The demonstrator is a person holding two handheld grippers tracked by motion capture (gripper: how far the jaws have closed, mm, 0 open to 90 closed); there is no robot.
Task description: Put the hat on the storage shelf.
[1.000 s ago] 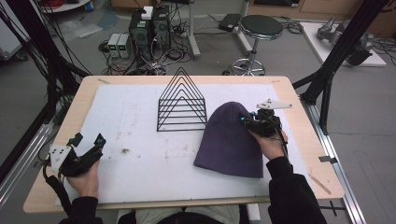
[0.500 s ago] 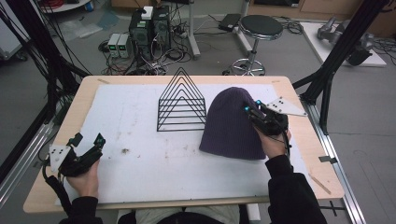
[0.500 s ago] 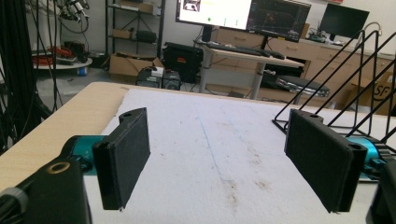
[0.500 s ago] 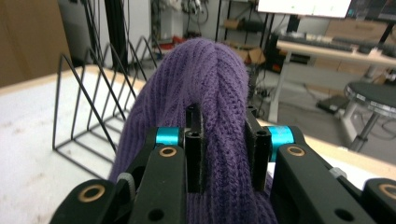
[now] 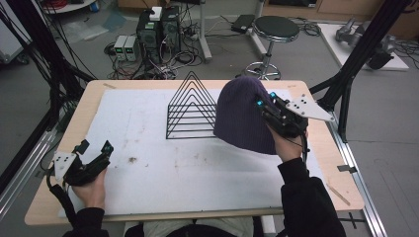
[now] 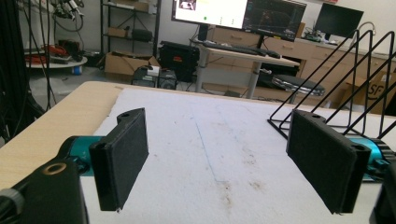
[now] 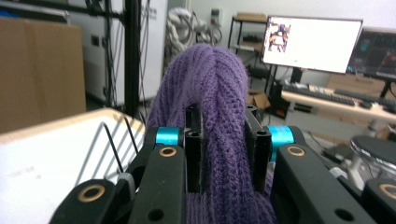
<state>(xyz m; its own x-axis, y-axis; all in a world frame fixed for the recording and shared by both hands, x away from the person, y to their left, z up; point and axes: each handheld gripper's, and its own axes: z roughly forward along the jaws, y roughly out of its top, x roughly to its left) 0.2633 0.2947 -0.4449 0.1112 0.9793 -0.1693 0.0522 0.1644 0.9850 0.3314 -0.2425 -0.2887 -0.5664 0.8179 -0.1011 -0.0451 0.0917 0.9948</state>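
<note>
A purple knitted beanie [image 5: 242, 116] hangs lifted above the right half of the table, its crown uppermost. My right gripper [image 5: 264, 106] is shut on the beanie's right side; in the right gripper view the purple knit [image 7: 219, 126] is pinched between the two black jaws. A black wire rack [image 5: 190, 106] of triangular loops stands just left of the beanie, at mid-table. My left gripper [image 5: 94, 148] rests open near the front left corner of the white mat [image 5: 163, 163]. Nothing lies between its pads [image 6: 123, 158], and the wire rack [image 6: 355, 74] stands beyond them to the right.
The wooden table [image 5: 91, 98] carries the stained white mat. Behind it on the floor stand computer boxes with cables [image 5: 158, 29] and a round stool [image 5: 274, 29]. Black frame struts [image 5: 365, 49] rise at the table's right and left sides.
My right gripper has risen and moved toward the far edge, lifting the beanie off the mat until it hangs upright beside the rack. The left gripper has stayed still.
</note>
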